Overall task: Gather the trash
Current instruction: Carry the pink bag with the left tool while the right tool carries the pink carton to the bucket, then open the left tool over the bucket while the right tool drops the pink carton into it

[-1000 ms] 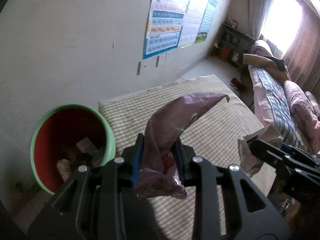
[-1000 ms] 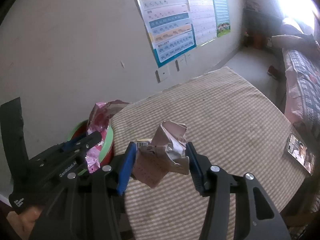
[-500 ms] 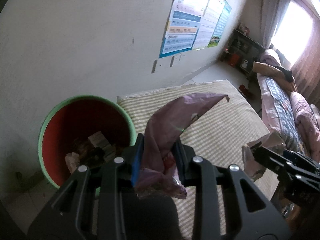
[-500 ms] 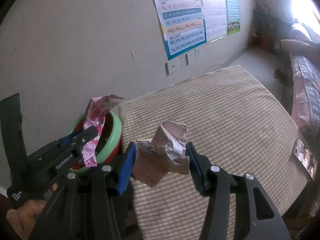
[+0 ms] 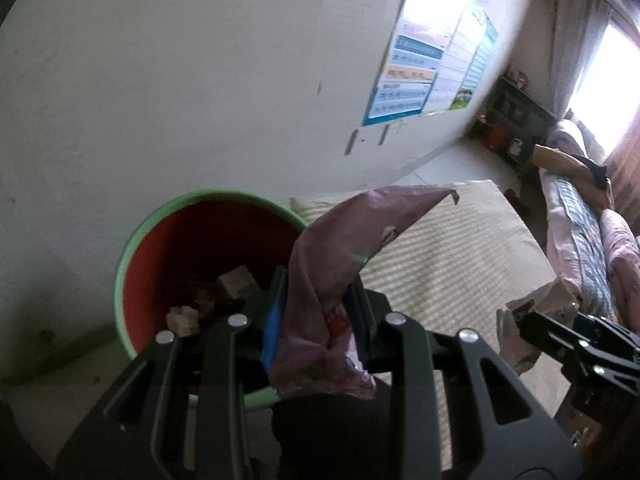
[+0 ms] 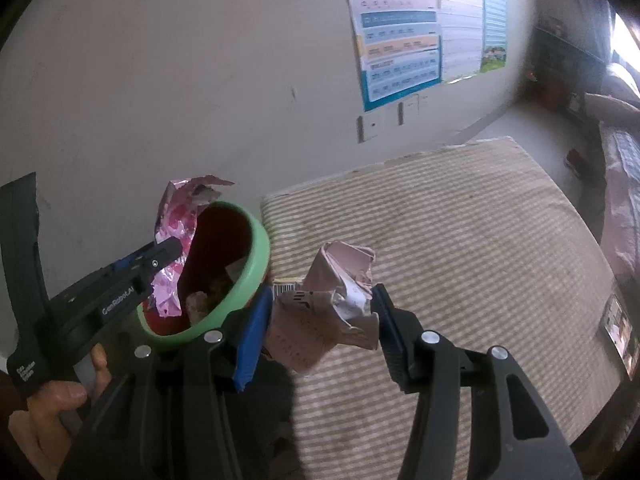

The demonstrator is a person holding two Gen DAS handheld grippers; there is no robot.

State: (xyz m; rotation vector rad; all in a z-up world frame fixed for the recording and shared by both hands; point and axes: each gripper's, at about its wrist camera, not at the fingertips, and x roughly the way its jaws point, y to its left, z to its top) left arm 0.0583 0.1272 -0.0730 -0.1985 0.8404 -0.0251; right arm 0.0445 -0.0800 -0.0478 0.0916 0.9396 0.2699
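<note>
My left gripper (image 5: 316, 300) is shut on a pink foil snack wrapper (image 5: 352, 236) that sticks up and to the right. It hangs over the near rim of a round bin (image 5: 136, 236), green outside and red inside, with scraps at its bottom. In the right wrist view the same left gripper (image 6: 172, 248) holds the wrapper (image 6: 176, 220) at the bin's (image 6: 256, 256) left edge. My right gripper (image 6: 320, 312) is shut on a crumpled pink carton (image 6: 332, 304), above the striped table just right of the bin.
A table with a beige striped cloth (image 6: 460, 240) stands against a white wall with posters (image 6: 400, 32). A phone (image 6: 620, 332) lies near the table's right edge. A bed with pink bedding (image 5: 580, 232) is at the far right. A hand (image 6: 52, 404) grips the left tool.
Both grippers have moved left toward the bin with their loads. The bin has grown larger and more central in both views, and the left gripper now hangs over its rim.
</note>
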